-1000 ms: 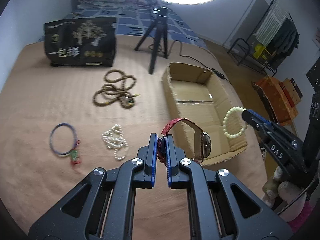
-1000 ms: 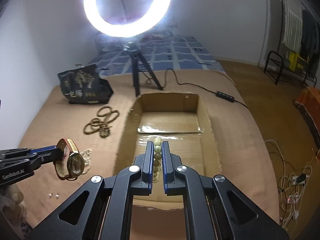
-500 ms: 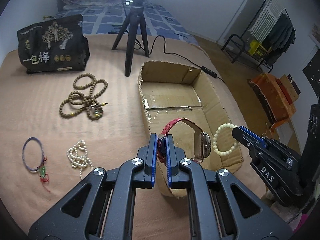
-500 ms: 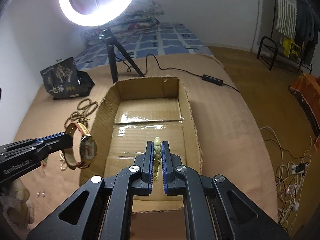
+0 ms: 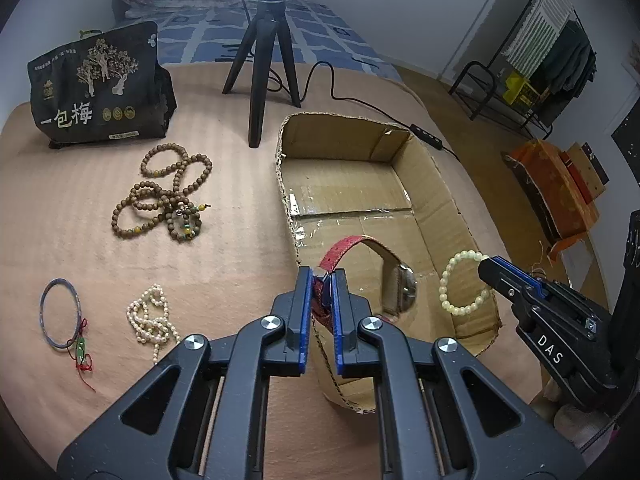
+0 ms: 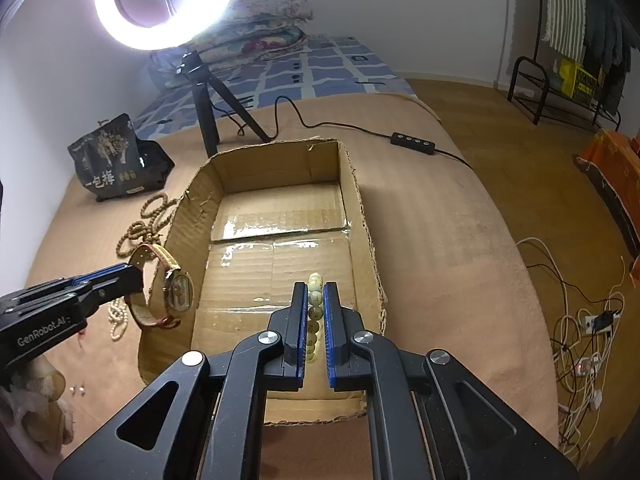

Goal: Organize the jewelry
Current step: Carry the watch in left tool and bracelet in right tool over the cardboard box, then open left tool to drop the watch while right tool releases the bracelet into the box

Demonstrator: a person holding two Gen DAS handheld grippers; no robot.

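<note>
A brown blanket (image 5: 240, 208) carries the open cardboard box (image 5: 436, 184), a black bag (image 5: 96, 88) printed "一包梅", brown prayer beads (image 5: 168, 192), pearls (image 5: 150, 318) and a thin bangle (image 5: 60, 308). The left gripper (image 5: 322, 292), marked "GenRobot.AI", pinches a red-strapped watch (image 5: 394, 280) above the box; the right gripper (image 6: 316, 312), marked "DAS", pinches a pale bead bracelet (image 5: 464, 284) there too.

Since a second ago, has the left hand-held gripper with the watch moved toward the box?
Yes. In the right wrist view the watch has shifted right, from well left of the cardboard box to its left wall.
</note>
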